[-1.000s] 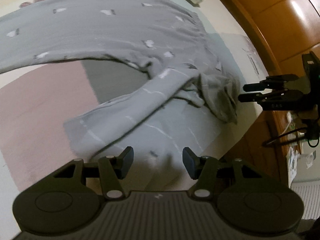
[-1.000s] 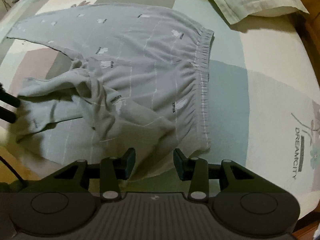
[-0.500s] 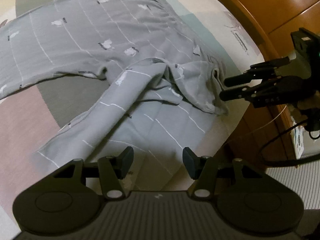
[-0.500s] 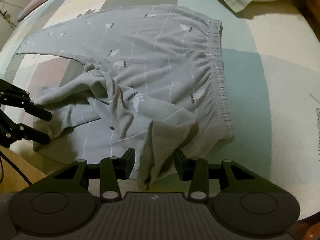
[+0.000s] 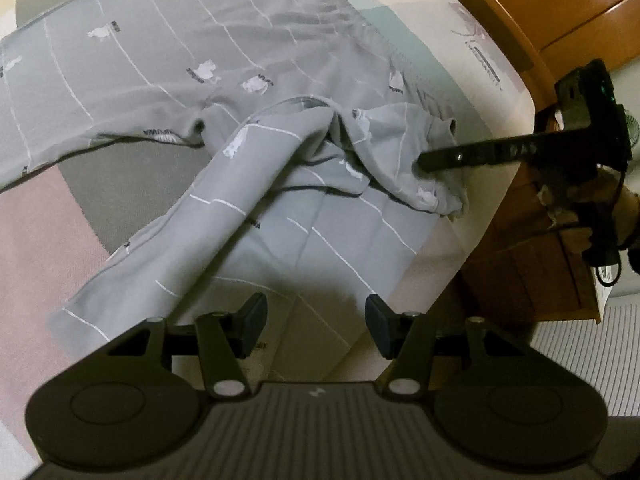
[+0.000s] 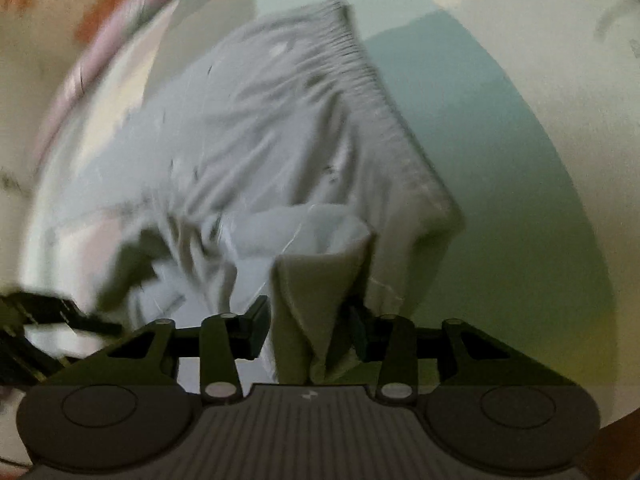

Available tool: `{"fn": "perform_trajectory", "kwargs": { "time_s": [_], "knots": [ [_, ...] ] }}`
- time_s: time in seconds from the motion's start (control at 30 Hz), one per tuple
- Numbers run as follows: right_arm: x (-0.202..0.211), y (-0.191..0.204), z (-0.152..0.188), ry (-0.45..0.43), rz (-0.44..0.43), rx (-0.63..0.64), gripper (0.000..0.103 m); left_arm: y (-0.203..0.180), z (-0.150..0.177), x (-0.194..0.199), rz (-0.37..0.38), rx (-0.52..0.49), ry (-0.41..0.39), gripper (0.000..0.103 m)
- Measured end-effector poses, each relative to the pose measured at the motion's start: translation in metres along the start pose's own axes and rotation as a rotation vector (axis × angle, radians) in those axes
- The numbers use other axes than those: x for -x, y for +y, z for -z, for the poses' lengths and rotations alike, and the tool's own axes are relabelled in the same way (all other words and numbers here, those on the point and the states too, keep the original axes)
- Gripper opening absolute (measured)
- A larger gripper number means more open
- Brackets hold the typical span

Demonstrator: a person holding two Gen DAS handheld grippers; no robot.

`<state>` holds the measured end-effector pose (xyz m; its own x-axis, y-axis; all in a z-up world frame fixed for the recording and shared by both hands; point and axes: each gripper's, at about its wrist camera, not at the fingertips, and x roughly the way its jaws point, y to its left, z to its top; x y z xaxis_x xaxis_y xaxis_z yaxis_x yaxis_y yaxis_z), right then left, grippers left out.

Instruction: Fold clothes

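Observation:
Grey patterned pyjama pants (image 5: 240,80) lie spread on the bed, one leg crumpled over the other near the bed's edge. My left gripper (image 5: 316,320) hovers open just above the lower leg's hem, nothing between its fingers. In the left wrist view my right gripper (image 5: 418,164) pokes into the bunched cloth at the right. The blurred right wrist view shows the pants (image 6: 280,120) with an upright fold of them standing between the right gripper's (image 6: 310,332) closing jaws. The pads do not clearly pinch it. The left gripper (image 6: 80,320) shows at the left edge.
The patchwork bedsheet (image 5: 40,240) runs under everything. A wooden headboard (image 5: 540,12) and a brown nightstand (image 5: 520,272) stand past the bed's right edge. A hand (image 5: 600,200) holds the right gripper there.
My right gripper has dropped and rolled onto the bunched cloth, its jaws narrowing around a fold. The left gripper moved over the leg earlier and has since stayed still and open.

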<state>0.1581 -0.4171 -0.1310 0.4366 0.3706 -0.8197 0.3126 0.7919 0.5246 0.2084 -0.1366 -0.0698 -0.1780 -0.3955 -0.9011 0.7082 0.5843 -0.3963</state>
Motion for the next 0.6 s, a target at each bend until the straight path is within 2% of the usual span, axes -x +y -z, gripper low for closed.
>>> {"fn": "perform_trajectory", "kwargs": {
  "time_s": [0.03, 0.07, 0.1, 0.23, 0.37, 0.6],
  "knots": [
    [0.001, -0.007, 0.002, -0.012, -0.010, -0.027, 0.026, 0.000, -0.001, -0.001, -0.001, -0.003, 0.005, 0.054],
    [0.002, -0.014, 0.005, -0.025, -0.020, -0.054, 0.015, -0.001, -0.001, -0.002, -0.002, -0.007, 0.010, 0.054],
    [0.002, -0.021, 0.007, -0.037, -0.031, -0.079, 0.012, -0.001, -0.002, -0.003, -0.001, -0.011, 0.013, 0.054],
    [0.001, -0.026, 0.014, -0.075, -0.057, -0.113, 0.011, -0.001, -0.003, -0.007, -0.005, -0.017, 0.030, 0.054],
    [0.001, -0.023, 0.011, -0.072, -0.073, -0.159, 0.011, 0.000, 0.000, -0.007, -0.014, -0.029, 0.042, 0.054],
    [0.020, -0.003, 0.006, -0.102, -0.214, -0.191, 0.011, 0.006, 0.013, 0.005, -0.027, -0.070, 0.040, 0.054]
  ]
}}
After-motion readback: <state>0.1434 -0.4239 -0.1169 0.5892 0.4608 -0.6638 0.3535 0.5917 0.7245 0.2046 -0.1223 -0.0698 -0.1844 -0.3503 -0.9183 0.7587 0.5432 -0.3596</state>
